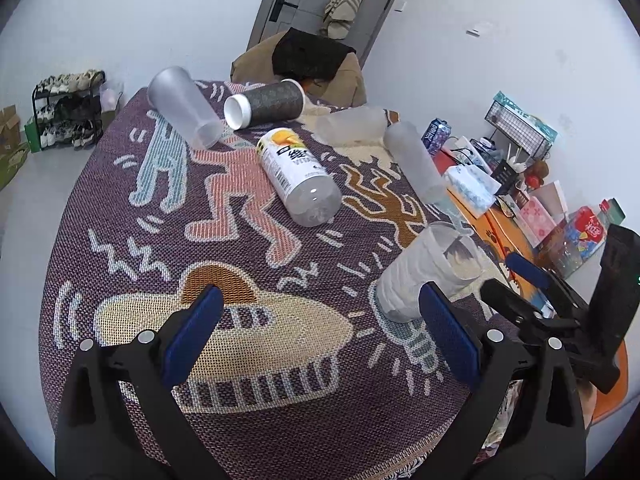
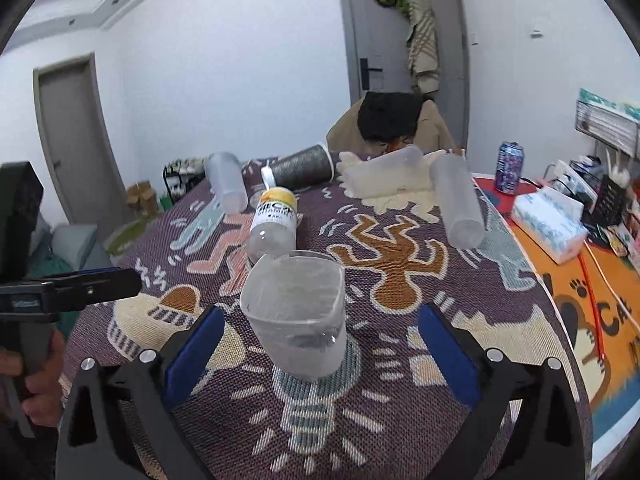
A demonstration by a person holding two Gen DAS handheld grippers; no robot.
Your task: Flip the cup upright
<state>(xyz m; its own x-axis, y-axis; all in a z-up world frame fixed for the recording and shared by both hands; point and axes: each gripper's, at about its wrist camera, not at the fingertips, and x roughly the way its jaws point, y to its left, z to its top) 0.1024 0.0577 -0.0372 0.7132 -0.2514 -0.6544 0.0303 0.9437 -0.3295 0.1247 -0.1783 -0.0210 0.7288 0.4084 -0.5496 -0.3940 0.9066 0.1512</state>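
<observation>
A frosted clear plastic cup [image 2: 296, 316] stands upright on the patterned cloth, mouth up, between the spread blue pads of my right gripper [image 2: 320, 344]; the pads do not touch it. It also shows in the left wrist view [image 1: 424, 276], at the right. My left gripper [image 1: 320, 328] is open and empty over the cloth, left of that cup. The right gripper shows in the left wrist view [image 1: 532, 280], and the left gripper shows in the right wrist view [image 2: 100, 284], at the left edge.
Several cups and bottles lie on their sides further back: two frosted tumblers [image 1: 184, 108] [image 1: 416, 160], a dark patterned cup [image 1: 264, 104], a labelled clear bottle [image 1: 296, 176]. A tissue box [image 2: 548, 224], a can [image 2: 509, 167] and clutter stand at right. A chair [image 2: 392, 128] is behind the table.
</observation>
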